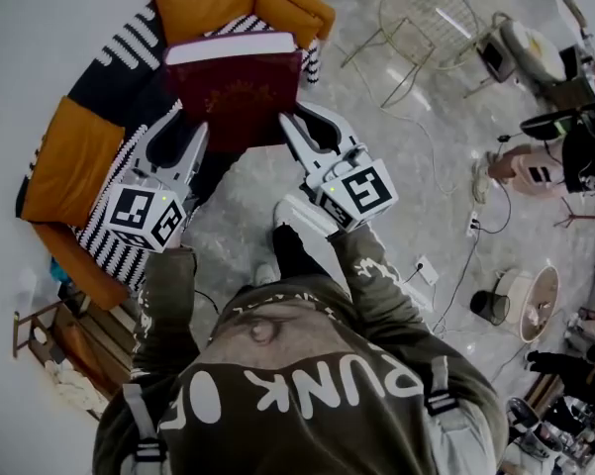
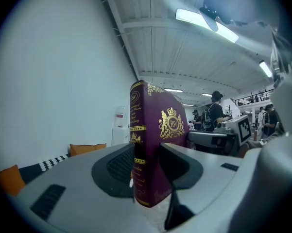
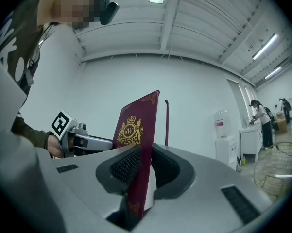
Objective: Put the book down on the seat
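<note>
Above the sofa seat (image 1: 74, 156), with its orange cushions and black-and-white striped fabric, a maroon hardcover book (image 1: 233, 87) is held between two hand-held grippers. In the head view its white page block faces away from the person and its gilt-stamped cover faces up toward the camera. Whether the book's underside touches the seat cannot be told from this view.

The left gripper (image 2: 146, 166) is clenched on the book's lower corner at the spine side. In the left gripper view both ribbed pads press the gold-lettered spine and the crest-stamped cover.

The right gripper (image 3: 142, 171) grasps the opposite lower corner. In the right gripper view its pads close on the cover and the pale page edges, with the book rising upright between them.

Each gripper carries a marker cube (image 1: 364, 190) near the person's hand. Grey marbled floor (image 1: 238, 226) lies in front of the sofa, and a wire chair (image 1: 421, 18) stands well apart to the right.
</note>
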`<state>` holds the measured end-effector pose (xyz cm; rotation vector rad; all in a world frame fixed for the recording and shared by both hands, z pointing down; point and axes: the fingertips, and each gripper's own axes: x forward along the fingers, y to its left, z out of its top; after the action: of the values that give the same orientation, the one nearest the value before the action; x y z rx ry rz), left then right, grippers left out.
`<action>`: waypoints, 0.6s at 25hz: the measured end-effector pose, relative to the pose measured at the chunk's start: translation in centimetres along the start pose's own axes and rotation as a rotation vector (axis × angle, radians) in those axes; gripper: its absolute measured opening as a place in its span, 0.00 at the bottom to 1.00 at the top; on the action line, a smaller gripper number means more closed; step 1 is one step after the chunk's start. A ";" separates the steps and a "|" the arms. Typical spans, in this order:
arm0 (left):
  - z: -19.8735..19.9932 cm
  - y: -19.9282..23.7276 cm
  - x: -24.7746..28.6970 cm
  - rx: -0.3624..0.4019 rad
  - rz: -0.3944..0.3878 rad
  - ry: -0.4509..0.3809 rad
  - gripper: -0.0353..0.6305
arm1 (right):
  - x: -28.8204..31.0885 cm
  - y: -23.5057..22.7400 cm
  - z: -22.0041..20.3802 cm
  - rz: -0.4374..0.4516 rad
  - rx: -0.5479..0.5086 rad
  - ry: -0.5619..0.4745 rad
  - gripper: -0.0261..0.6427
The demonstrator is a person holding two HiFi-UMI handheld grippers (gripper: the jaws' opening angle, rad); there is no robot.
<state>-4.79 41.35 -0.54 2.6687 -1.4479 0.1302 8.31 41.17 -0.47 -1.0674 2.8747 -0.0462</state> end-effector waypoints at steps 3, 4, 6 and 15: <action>0.2 1.9 4.3 -0.016 0.013 0.013 0.27 | 2.6 -4.2 -0.3 0.003 0.023 0.006 0.15; 0.2 2.5 5.6 -0.020 0.017 0.018 0.27 | 3.4 -5.4 -0.5 0.007 0.028 0.009 0.15; 0.2 3.7 8.0 -0.026 0.025 0.026 0.27 | 4.9 -7.7 -0.7 0.016 0.033 0.014 0.15; -0.4 9.0 15.8 -0.046 0.055 0.057 0.27 | 11.4 -14.9 -2.8 0.041 0.053 0.052 0.15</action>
<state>-3.82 23.41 2.26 2.5689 -1.4887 0.1731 9.18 22.41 2.47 -1.0122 2.9223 -0.1486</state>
